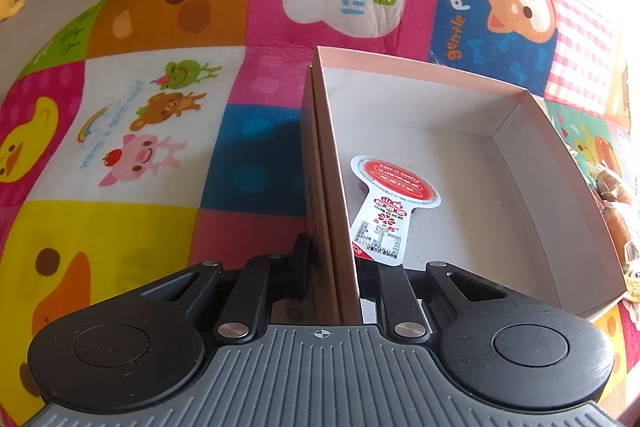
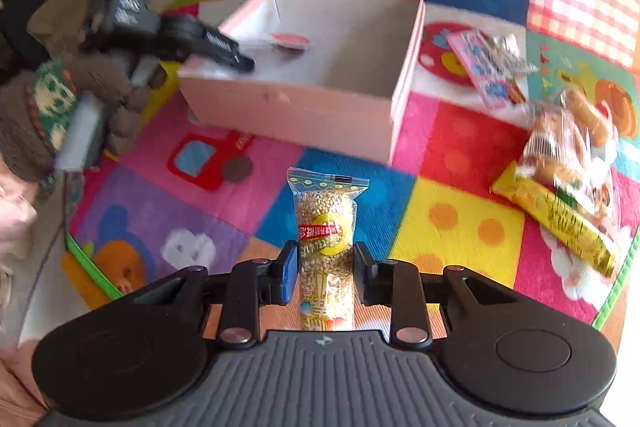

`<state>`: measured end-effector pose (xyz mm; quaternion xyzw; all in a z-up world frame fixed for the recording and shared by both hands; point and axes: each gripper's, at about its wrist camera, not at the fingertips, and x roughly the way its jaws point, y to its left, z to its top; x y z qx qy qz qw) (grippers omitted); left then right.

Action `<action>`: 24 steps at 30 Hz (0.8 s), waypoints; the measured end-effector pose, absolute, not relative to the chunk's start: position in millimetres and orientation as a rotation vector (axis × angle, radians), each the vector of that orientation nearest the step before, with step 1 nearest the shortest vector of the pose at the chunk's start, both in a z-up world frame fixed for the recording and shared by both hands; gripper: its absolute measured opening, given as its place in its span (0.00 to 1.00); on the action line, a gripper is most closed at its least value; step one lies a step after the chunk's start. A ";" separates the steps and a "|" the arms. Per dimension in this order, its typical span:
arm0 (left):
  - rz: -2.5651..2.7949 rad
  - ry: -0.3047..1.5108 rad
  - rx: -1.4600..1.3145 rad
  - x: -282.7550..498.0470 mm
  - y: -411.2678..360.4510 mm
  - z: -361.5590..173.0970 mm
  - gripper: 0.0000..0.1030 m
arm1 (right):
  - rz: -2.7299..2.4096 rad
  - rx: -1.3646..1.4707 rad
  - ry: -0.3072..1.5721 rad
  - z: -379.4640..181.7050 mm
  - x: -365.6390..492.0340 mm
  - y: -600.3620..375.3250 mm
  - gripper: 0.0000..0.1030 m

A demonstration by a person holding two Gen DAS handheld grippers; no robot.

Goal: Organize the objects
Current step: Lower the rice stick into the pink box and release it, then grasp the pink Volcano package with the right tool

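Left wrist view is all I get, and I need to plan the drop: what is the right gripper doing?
Observer: The right gripper is shut on a clear grain-roll packet.
Operator: Is it over the box?
Observer: No. The packet is outside the pink box, on the near side of its front wall, over the play mat.
Operator: Anything else out there to sort?
Observer: Three things lie on the mat to the right of the box: a pink packet, a clear bag of pastries and a yellow stick packet.
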<state>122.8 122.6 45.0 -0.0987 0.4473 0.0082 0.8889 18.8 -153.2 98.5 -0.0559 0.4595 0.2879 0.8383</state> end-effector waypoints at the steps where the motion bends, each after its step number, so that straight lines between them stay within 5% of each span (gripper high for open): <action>1: 0.018 0.929 -0.205 122.8 122.6 45.0 0.16 | 0.624 -0.090 0.939 110.8 23.9 -152.2 0.27; 6: 0.020 0.931 -0.206 123.3 122.5 45.1 0.16 | 0.584 -0.054 0.775 145.6 76.0 -132.8 0.27; 12: 0.031 0.937 -0.238 124.4 125.5 45.3 0.16 | 0.527 -0.123 0.905 103.3 152.2 -91.3 0.25; 21: 0.036 0.946 -0.242 134.2 126.1 44.9 0.15 | 0.500 -0.281 0.761 83.3 137.7 -84.0 0.23; 24: 0.007 0.927 -0.162 129.8 120.0 44.7 0.14 | 0.473 -0.234 0.677 104.4 136.7 -116.8 0.31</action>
